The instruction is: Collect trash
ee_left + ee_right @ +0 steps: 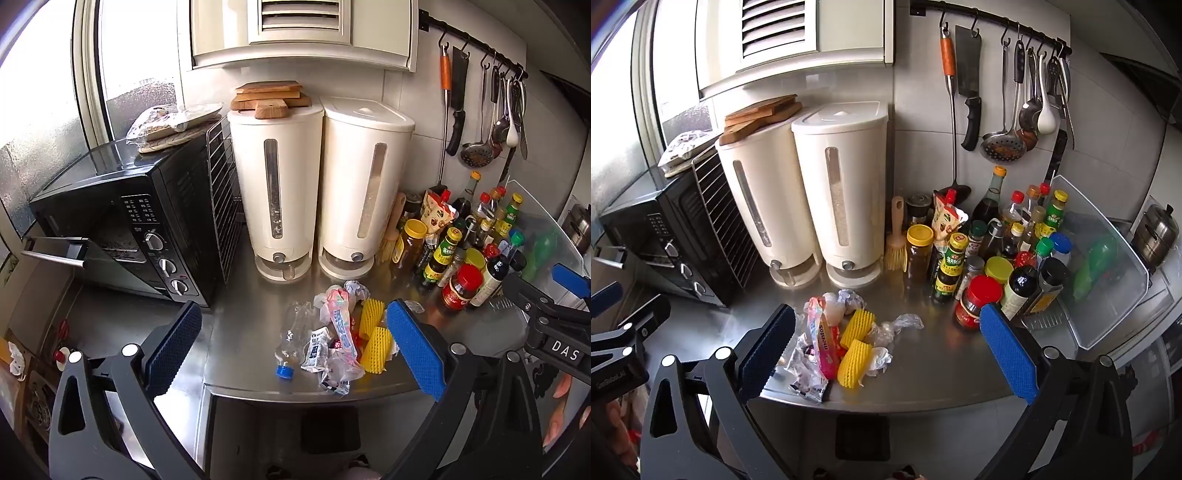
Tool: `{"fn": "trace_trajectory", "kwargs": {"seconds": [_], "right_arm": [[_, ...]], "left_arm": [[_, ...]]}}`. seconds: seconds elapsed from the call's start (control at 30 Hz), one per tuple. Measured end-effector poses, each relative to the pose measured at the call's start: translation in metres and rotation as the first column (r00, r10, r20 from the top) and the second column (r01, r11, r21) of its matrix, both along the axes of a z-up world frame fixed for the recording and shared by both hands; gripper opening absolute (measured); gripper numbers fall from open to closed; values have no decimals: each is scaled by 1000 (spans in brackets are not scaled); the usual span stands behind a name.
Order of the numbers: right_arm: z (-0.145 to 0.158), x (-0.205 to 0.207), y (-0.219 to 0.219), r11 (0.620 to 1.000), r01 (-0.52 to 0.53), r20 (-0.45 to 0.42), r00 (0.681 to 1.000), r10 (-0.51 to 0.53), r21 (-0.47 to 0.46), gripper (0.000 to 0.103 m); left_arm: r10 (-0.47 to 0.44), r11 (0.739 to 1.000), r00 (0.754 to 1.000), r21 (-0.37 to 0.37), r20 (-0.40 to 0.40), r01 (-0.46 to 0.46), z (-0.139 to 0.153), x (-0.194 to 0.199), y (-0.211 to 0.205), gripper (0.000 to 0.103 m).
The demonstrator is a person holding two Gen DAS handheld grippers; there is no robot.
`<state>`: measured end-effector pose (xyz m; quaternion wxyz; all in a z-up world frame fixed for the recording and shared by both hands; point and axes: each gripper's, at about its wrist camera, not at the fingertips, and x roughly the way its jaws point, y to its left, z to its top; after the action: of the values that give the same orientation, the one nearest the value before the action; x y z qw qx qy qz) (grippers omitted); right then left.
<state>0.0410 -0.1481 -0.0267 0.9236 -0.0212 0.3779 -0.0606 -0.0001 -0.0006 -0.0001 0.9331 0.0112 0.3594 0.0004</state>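
A heap of trash lies near the front edge of the steel counter [258, 295]: a crushed clear bottle [293, 332] with a blue cap, a pink candy wrapper [341, 321], two yellow foam nets [376, 343] and crumpled plastic. In the right wrist view I see the same pink wrapper [823, 339], foam nets [855, 339] and a clear plastic wad [905, 325]. My left gripper [295, 343] hangs open above and in front of the heap, nothing between its blue pads. My right gripper [886, 343] is open too, empty, just right of the heap. The right gripper [554, 295] shows at the left view's right edge.
Two white grain dispensers [321, 184] stand at the back, a black toaster oven [122, 221] with its door ajar to the left. Several sauce bottles and jars [997, 251] crowd the right side beside a clear plastic bin [1108, 266]. Knives and ladles [1015, 99] hang on the wall rail.
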Motion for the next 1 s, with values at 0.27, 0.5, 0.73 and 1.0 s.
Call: {"fn": "trace_trajectory", "kwargs": {"seconds": [0.27,0.5,0.73,1.0], "right_arm": [[2,0,0,1000,-2,0,1000,2,-7,100],[0,1,-1,1000,0,-8,1000,0,-4,100],[-7,6,-1,1000,0,-16,1000,0,-12,100],[-4,8,0,1000,3,-12,1000,-3,-12,100]], "left_arm": [[1,1000,1000,4,3,-1,0,-1,0,95],[1,1000,1000,2,1,-1,1,2,0,95],[2,1000,1000,1,-10,-2,-4,12,0,95],[3,1000,1000,1,-2,-3,-6,15,1,95]]}}
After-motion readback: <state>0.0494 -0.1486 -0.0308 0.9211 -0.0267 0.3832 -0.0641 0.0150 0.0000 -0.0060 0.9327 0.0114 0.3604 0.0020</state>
